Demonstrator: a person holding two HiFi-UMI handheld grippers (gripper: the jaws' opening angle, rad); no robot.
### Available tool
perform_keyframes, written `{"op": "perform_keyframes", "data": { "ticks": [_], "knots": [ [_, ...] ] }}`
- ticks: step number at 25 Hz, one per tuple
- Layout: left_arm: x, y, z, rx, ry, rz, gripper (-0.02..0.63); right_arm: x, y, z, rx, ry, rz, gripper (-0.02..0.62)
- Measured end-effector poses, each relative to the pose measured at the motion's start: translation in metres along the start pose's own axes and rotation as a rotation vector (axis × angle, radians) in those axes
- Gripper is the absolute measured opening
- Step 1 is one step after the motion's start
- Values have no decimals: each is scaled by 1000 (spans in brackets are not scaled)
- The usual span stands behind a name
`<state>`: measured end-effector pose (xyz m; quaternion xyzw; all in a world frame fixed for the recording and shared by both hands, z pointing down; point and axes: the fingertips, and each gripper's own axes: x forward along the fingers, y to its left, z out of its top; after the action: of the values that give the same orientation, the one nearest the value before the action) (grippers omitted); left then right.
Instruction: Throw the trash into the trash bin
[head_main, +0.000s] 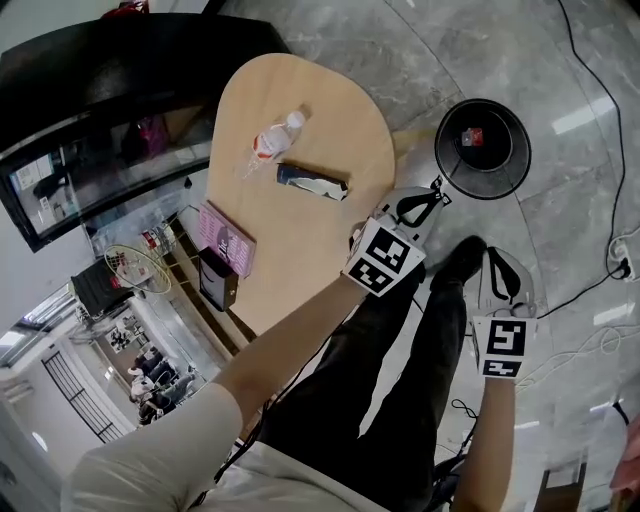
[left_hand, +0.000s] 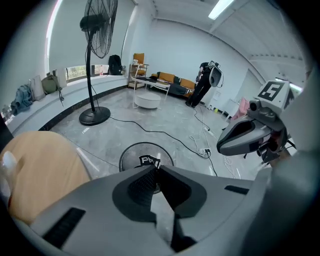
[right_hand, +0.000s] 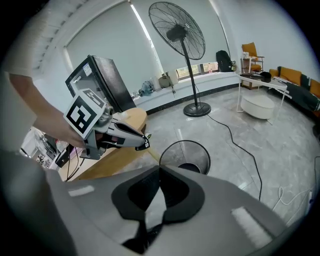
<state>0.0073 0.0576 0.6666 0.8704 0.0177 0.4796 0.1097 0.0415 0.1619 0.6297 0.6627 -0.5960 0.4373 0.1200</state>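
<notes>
1. A rounded light wooden worktop (head_main: 300, 90) carries the two pieces of trash. One is a crushed clear plastic bottle with a red label (head_main: 275, 140). The other is a flat dark blue and white wrapper (head_main: 312, 181), lying just beside the bottle, towards the person.
2. The round black wire-mesh trash bin (head_main: 512, 165) stands on the grey marble floor (head_main: 560, 60), just off the worktop's rounded end and well apart from both pieces. A small red and white item (head_main: 473, 137) lies at its bottom.
3. In the left gripper view the left gripper (left_hand: 155, 167) has its jaws closed, tips meeting, with nothing between them. It points down and forward at the bin, which shows just past the tips.
4. In the right gripper view the right gripper (right_hand: 160, 169) also has its jaws closed tip to tip and is empty. It too looks towards the bin's open mouth.
5. In the head view both grippers are held in the air over the floor, off the worktop's edge. The left one is nearer the worktop and the bin, and the right one is lower in the picture, beside the person's dark trousers. Neither touches the trash or the bin.
6. A tall black pedestal fan (right_hand: 180, 35) stands on the floor beyond the bin, and black cables (left_hand: 150, 131) trail across the marble.
</notes>
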Motion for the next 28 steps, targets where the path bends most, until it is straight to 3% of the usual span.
{"op": "perform_keyframes", "data": {
  "ticks": [13,23,24,26,28],
  "knots": [
    [111,-5,-46,-43,101,-3,23,8,-32,-26,57,-32,-30,11],
    [156,5,-66,-33,172,-6,26,18,-35,-51,83,-25,-30,11],
    [159,4,-67,-46,181,-13,47,18,-37,-50,83,-27,-31,11],
    [163,1,-68,-71,192,-24,176,17,-39,-49,82,-31,-35,11],
    [162,-2,-70,-83,201,-34,221,16,-40,-45,78,-36,-39,11]
  ]
}}
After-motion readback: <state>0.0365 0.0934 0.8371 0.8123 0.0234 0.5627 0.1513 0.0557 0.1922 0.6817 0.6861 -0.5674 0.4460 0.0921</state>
